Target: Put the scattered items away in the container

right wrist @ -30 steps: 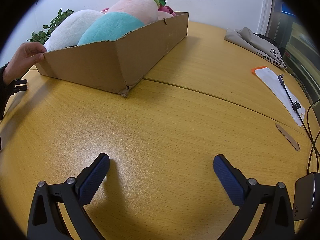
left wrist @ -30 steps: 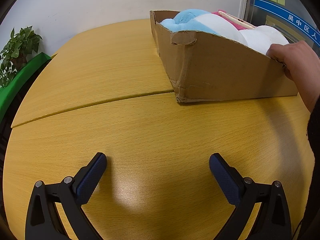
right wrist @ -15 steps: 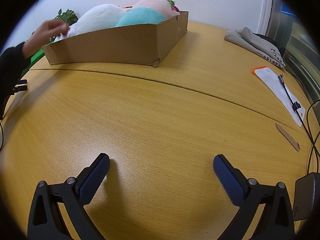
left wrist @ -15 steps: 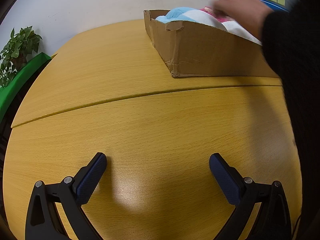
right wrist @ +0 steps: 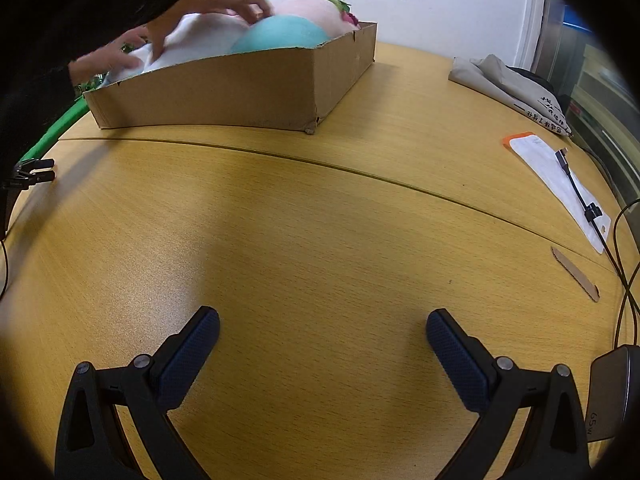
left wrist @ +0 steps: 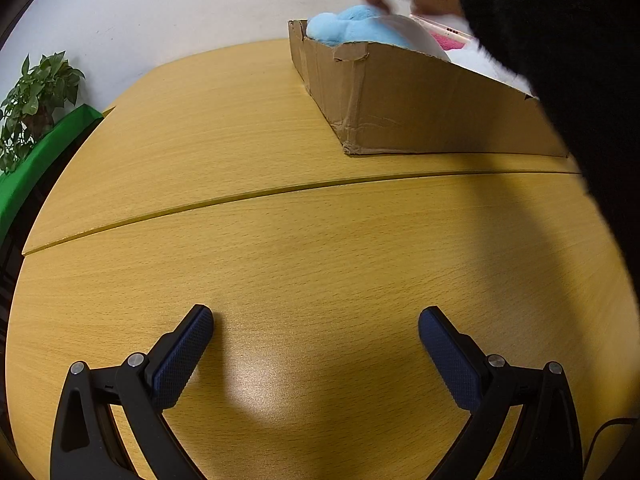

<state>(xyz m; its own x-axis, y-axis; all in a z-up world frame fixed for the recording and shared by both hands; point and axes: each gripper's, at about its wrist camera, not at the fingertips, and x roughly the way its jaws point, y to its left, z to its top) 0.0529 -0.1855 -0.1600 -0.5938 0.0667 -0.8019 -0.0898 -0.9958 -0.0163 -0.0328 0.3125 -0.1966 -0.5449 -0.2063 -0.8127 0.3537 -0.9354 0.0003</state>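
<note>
A shallow cardboard box [left wrist: 420, 108] stands on the far part of the wooden table [left wrist: 280, 240]; it also shows in the right wrist view [right wrist: 240, 88]. It is heaped with plush toys: a blue one [left wrist: 352, 28], a teal one [right wrist: 276, 36], a white one [right wrist: 200, 40] and a pink one [right wrist: 312, 12]. A person's bare hands [right wrist: 224, 0] in black sleeves reach into the box onto the toys. My left gripper [left wrist: 316, 348] is open and empty, low over the table. My right gripper [right wrist: 322, 348] is open and empty too.
A folded grey bag [right wrist: 508, 84], a white sheet with an orange edge [right wrist: 556, 176], black cables [right wrist: 624, 264], a cardboard strip [right wrist: 576, 276] and a grey charger [right wrist: 612, 392] lie on the right. A potted plant [left wrist: 32, 100] stands beyond the left table edge.
The person pushed the box farther back and turned it, then reached both hands onto the toys inside. Neither gripper has moved.
</note>
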